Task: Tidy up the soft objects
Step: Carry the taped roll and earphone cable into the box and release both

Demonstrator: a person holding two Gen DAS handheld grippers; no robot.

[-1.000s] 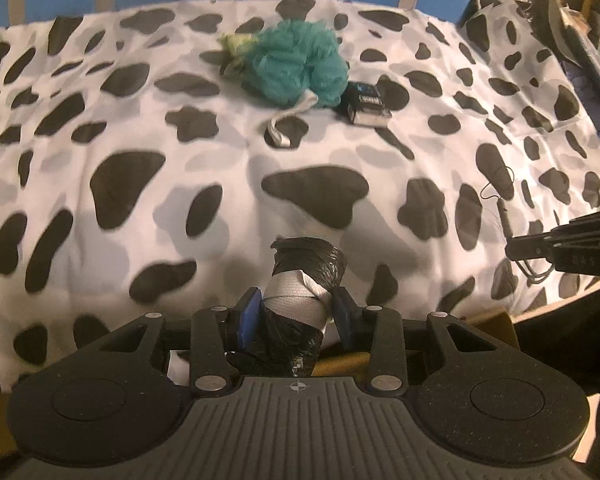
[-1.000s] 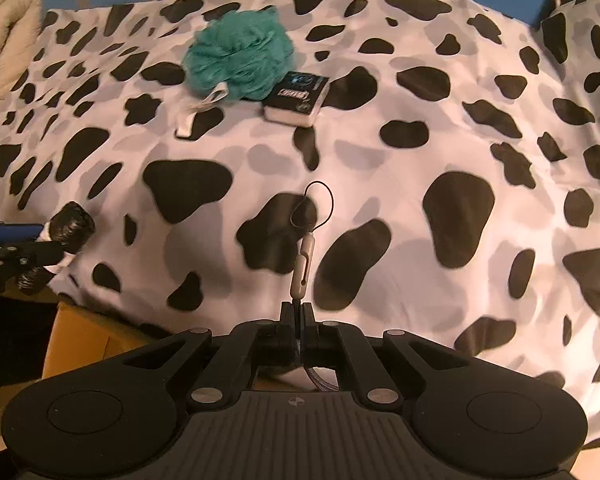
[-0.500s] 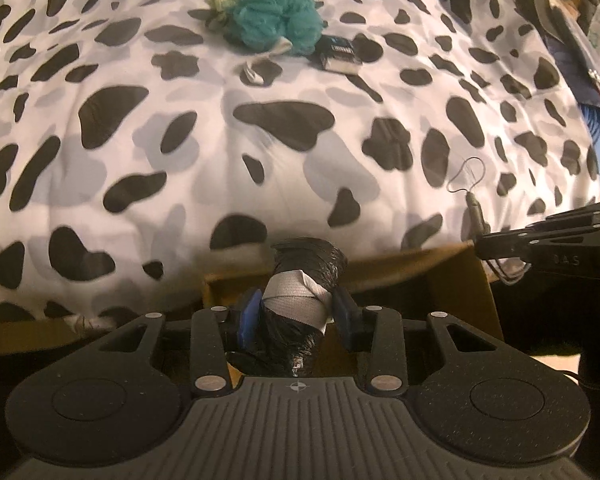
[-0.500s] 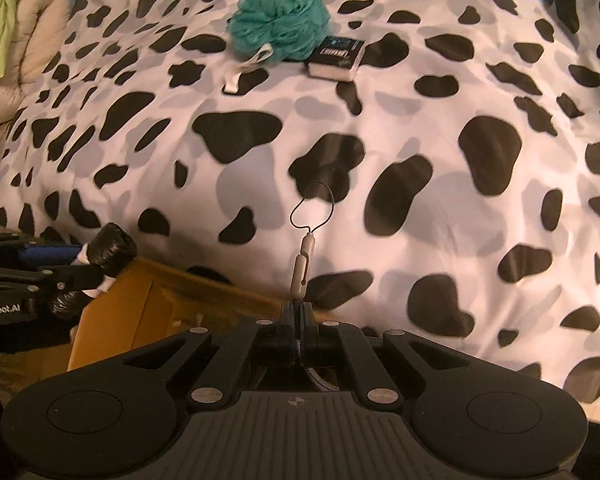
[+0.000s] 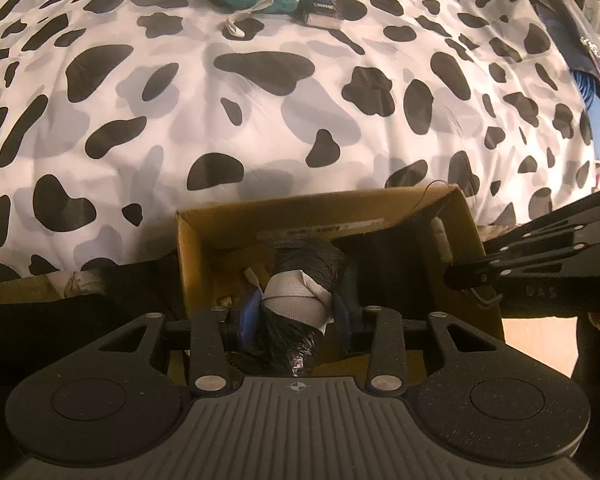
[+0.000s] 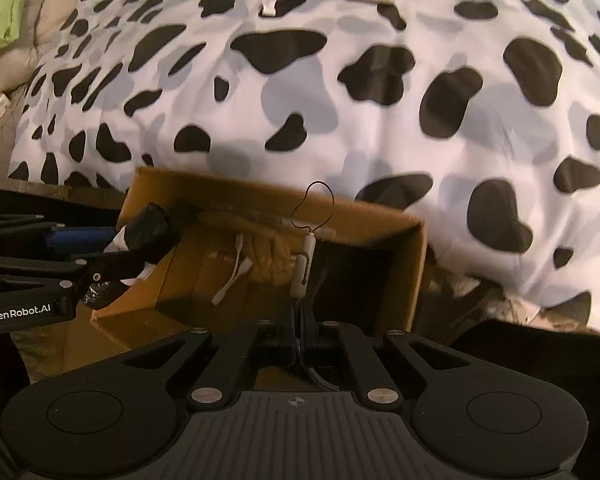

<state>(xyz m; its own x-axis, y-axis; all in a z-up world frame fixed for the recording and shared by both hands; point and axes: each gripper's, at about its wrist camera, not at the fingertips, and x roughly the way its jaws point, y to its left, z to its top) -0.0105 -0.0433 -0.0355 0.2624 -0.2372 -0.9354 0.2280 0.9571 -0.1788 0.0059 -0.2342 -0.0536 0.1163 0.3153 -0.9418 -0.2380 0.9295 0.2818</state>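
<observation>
The left claw (image 5: 296, 312) is pinching a black taped bundle (image 5: 300, 280) over the open cardboard box (image 5: 220, 220) at the bed's (image 5: 260, 120) edge. The right claw (image 6: 299, 316) is gripping a corded strap (image 6: 302, 264) above the box's open middle.

warm, dim room light falls on the cow-print bedspread (image 5: 260, 92), brightest across its middle. the cardboard box (image 6: 400, 240) interior sits in deep shadow. motion blur softens the bedspread's spots in the right wrist view. fisheye bending curves both views' edges, and the corners go black.
</observation>
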